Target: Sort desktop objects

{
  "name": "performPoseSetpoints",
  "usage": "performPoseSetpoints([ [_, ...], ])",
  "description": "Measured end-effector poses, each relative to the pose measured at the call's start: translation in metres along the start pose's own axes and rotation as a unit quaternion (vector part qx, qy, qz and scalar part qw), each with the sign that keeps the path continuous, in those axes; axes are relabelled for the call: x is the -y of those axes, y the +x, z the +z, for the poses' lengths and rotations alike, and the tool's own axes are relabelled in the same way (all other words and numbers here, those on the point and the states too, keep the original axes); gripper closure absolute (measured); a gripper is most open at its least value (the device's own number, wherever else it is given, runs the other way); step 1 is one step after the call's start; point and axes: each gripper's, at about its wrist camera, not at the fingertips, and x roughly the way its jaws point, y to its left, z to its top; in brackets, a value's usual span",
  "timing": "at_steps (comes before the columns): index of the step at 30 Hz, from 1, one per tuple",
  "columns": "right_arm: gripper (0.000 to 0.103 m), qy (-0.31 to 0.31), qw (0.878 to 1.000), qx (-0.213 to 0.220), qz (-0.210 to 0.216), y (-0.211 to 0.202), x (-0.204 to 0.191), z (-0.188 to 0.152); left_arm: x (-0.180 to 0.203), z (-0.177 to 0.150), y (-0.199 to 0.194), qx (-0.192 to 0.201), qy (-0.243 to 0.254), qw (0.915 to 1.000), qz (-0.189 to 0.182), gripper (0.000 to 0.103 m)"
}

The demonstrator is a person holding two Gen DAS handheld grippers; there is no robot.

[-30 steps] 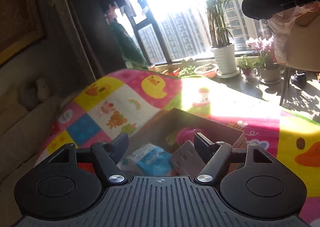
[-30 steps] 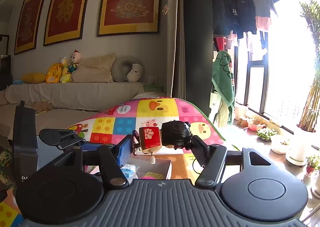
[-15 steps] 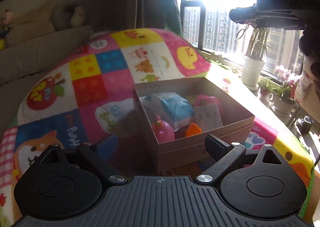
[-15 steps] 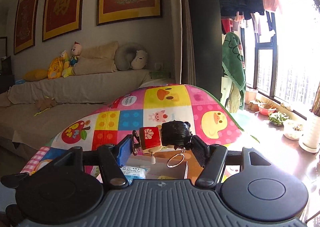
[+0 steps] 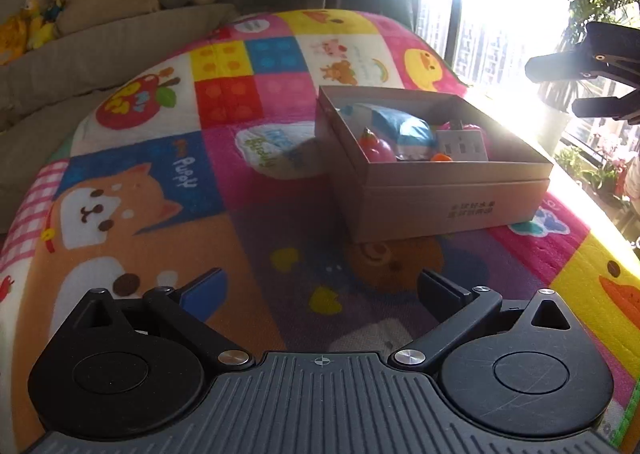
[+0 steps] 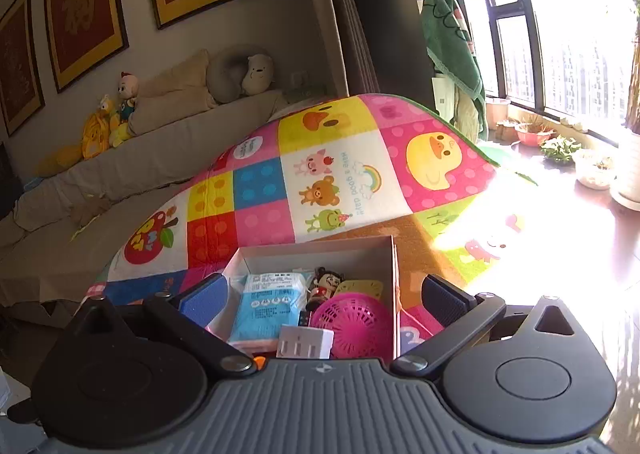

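While both sets of jaws are opening toward their widest, neither has anything between its pads. The left gripper (image 5: 320, 290) hangs over the colourful cartoon-patterned play mat (image 5: 168, 182) covering the table, with only mat between its fingers. The right gripper (image 6: 322, 296) hangs over the open brown cardboard box (image 6: 390, 266), its jaws released and apart from everything inside.

A second ago the right jaws were clenched on a small figurine keychain with a red body and black hair (image 6: 326, 286); that figurine now lies inside the box, between the blue-and-white tissue packet (image 6: 266, 306) on its left and the round pink plastic mesh basket (image 6: 354, 324) on its right. The left gripper's view has swung from the sunlit window to the mat, and the box sits farther from it, to the right.

From the left wrist view the cardboard box (image 5: 440, 190) rests on the mat, far and right of the left gripper, its near wall printed with small characters. Inside, a white power adapter (image 6: 306, 342) lies at the near edge, a yellow perforated piece (image 6: 360, 288) behind the basket, and an orange bit shows beside the adapter. The right gripper (image 5: 588, 74) appears at the right edge, above the box.
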Motion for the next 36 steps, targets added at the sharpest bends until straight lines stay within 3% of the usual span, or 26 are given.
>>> performPoseSetpoints([
  [6, 0.0, -0.055, 0.995, -0.081, 0.0, 0.004, -0.02, -0.076, 0.006, -0.01, 0.007, -0.015, -0.004, 0.9998, 0.01, 0.0],
  [11, 0.0, -0.06, 0.989, -0.132, -0.008, 0.025, -0.027, -0.105, 0.003, -0.01, 0.019, -0.033, -0.022, 0.9989, 0.024, 0.0],
  [16, 0.0, -0.111, 0.985, -0.132, -0.026, 0.038, -0.039, -0.106, 0.004, -0.01, 0.022, -0.034, -0.021, 0.9987, 0.032, 0.0],
  [25, 0.0, -0.109, 0.989, -0.1, -0.001, 0.045, -0.03, -0.107, 0.006, -0.011, 0.023, -0.035, -0.014, 0.9986, 0.037, 0.0],
  [36, 0.0, -0.112, 0.989, -0.096, -0.009, 0.044, -0.032, -0.107, 0.006, -0.011, 0.022, -0.034, -0.016, 0.9988, 0.033, 0.0],
])
